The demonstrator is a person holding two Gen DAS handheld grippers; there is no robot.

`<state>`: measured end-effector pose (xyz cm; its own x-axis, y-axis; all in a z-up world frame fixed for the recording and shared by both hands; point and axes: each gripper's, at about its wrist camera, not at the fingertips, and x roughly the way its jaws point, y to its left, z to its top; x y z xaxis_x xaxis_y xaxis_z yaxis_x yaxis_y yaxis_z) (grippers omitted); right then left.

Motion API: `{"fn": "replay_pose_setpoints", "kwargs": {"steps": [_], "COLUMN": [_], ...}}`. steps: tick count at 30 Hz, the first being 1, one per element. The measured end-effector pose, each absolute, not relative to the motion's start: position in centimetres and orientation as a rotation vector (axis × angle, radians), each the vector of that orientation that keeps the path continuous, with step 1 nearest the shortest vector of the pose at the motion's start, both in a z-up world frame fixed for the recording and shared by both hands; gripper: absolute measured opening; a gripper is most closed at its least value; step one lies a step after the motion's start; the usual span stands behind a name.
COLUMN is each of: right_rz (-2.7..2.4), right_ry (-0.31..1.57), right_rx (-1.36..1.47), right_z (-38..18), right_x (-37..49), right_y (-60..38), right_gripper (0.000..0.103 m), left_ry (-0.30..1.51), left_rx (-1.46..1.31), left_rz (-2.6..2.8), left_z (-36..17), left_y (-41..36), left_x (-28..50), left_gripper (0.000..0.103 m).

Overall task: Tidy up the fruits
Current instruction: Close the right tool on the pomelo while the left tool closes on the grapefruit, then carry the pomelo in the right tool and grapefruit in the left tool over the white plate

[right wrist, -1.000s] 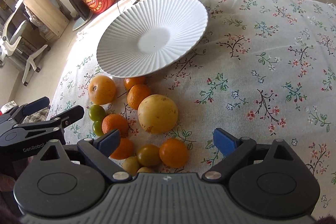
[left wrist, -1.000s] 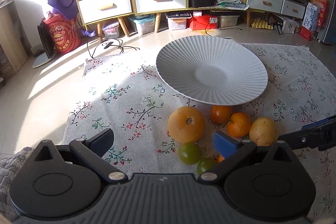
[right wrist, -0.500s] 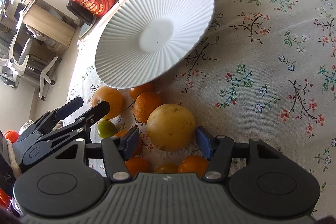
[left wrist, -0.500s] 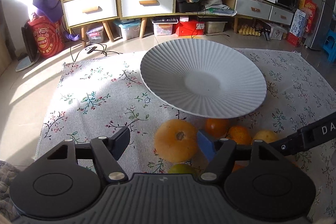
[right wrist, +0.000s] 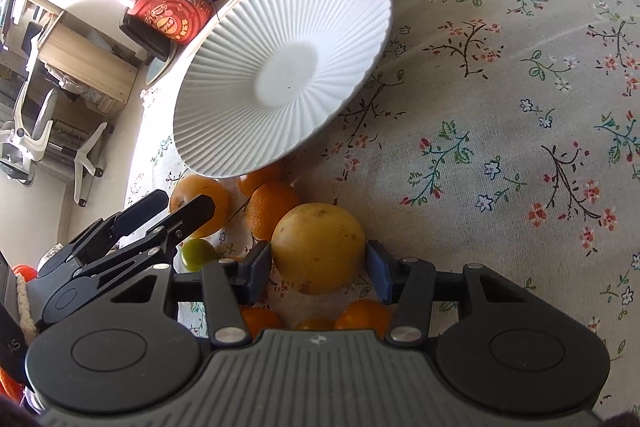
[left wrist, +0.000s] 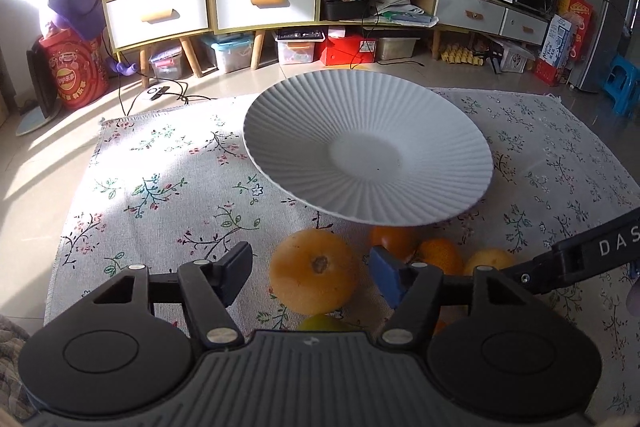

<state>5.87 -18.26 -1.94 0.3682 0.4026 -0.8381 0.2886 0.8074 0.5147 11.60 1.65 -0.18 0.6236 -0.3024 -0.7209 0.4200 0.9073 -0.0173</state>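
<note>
A white ribbed plate (left wrist: 360, 155) (right wrist: 280, 75) lies on a floral cloth (left wrist: 160, 187), with a heap of fruit in front of it. My left gripper (left wrist: 312, 263) (right wrist: 182, 203) straddles a large orange fruit (left wrist: 314, 277) (right wrist: 218, 197). Its jaws are closing, and a thin gap still shows at each pad. My right gripper (right wrist: 318, 263) is closing on a big yellow fruit (right wrist: 318, 247) (left wrist: 490, 261), and both blue pads touch its sides. Small oranges (right wrist: 272, 209) (left wrist: 440, 255) and a green fruit (right wrist: 198, 253) lie around them.
More small oranges (right wrist: 364, 315) sit under the right gripper's body. The cloth (right wrist: 500, 107) stretches bare to the right of the heap. Beyond it are a floor, a shelf unit with drawers (left wrist: 260, 3), storage boxes and an office chair (right wrist: 36, 139).
Both grippers' jaws have narrowed from wide open. The left now brackets the large orange fruit, and the right has closed onto the yellow fruit. Both have tipped and edged closer to the heap.
</note>
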Motion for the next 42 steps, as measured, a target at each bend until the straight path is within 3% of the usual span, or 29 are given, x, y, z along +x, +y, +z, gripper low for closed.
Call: {"fn": "replay_pose_setpoints", "kwargs": {"steps": [4,8,28,42], "right_rz": [0.066,0.057,0.043,0.011], "right_ry": [1.218,1.216,1.091,1.013], "right_rx": [0.668,0.667,0.645,0.555], "right_z": [-1.7,-1.6,1.7,1.5], "right_x": [5.8,5.6,5.2,11.4], "right_y": [-18.3,-18.6,-20.0,-20.7], "right_gripper": [0.047,0.047,0.047,0.047], "left_ry": [0.804,0.813,0.782,0.738], "left_rx": [0.181,0.165,0.078,0.046], "left_rz": [-0.406,-0.404,-0.382,-0.440], "left_z": [-0.7,-0.6,2.6,1.4], "left_y": [1.3,1.5,2.3,-1.0], "left_x": [11.6,11.6,10.4,14.4], "left_gripper": [0.053,0.038,0.036,0.036]}}
